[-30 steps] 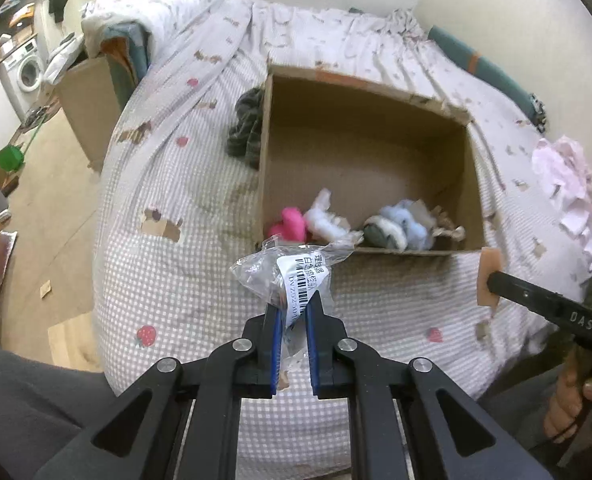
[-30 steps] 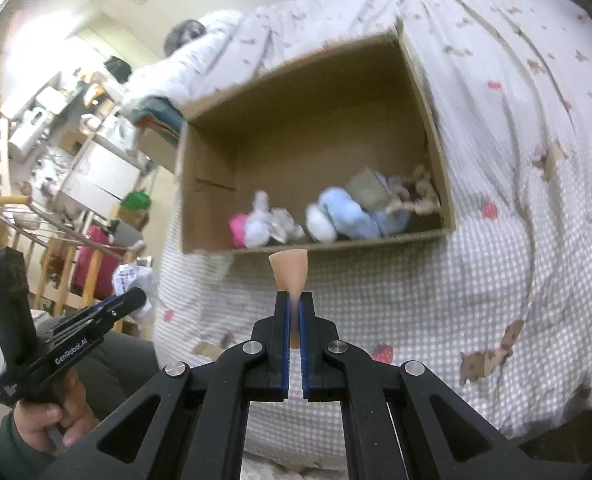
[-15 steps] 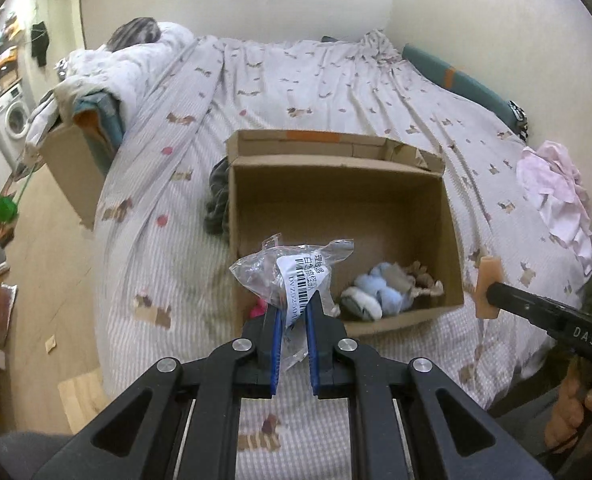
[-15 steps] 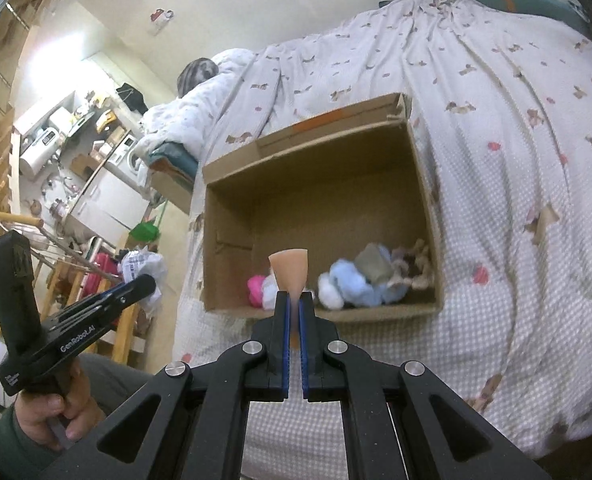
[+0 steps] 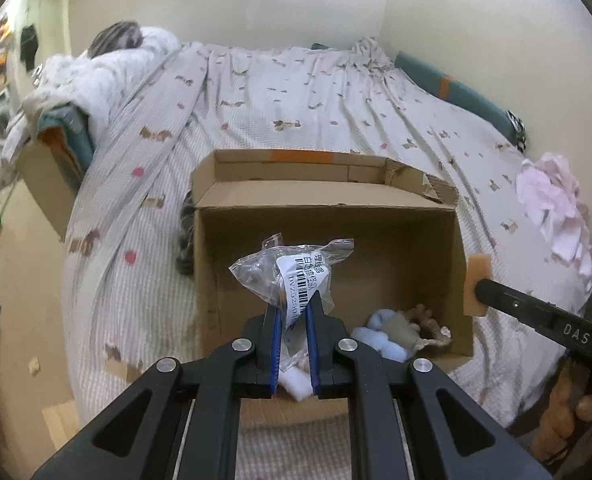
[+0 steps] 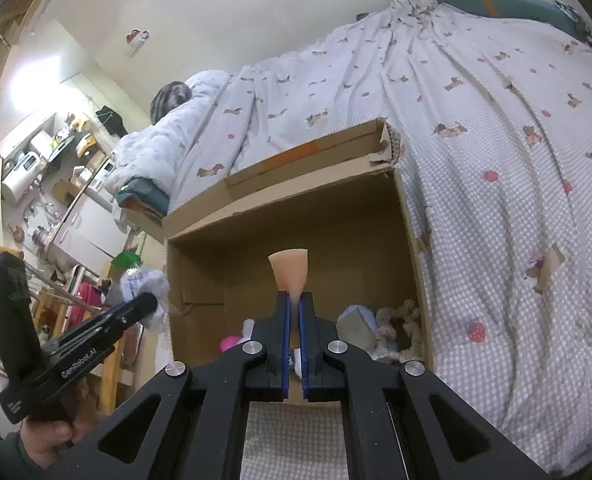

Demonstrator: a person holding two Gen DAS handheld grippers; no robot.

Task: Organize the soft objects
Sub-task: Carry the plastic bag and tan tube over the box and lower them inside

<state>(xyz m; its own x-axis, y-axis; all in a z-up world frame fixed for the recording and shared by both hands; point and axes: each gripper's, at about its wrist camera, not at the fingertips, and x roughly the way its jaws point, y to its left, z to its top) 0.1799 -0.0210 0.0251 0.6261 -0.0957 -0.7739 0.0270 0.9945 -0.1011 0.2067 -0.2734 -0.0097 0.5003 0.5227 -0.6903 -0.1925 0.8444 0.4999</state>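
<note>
Soft toys (image 5: 392, 332) already sit along the cardboard box's (image 5: 376, 240) near wall; left gripper (image 5: 294, 320) clamps a plastic bag (image 5: 292, 272), right gripper (image 6: 295, 312) pinches a peach sponge (image 6: 290, 272), both yet to drop in.

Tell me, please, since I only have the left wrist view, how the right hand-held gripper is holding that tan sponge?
Observer: The right hand-held gripper is shut on the narrow end of the sponge. The wide end sticks out forward, towards the box.
Operator: Thank you. Is anything in the box hidden behind the left hand-held gripper?
Observer: Yes. A pink soft thing lies on the floor of the box near its left front corner, next to a white one.
</note>
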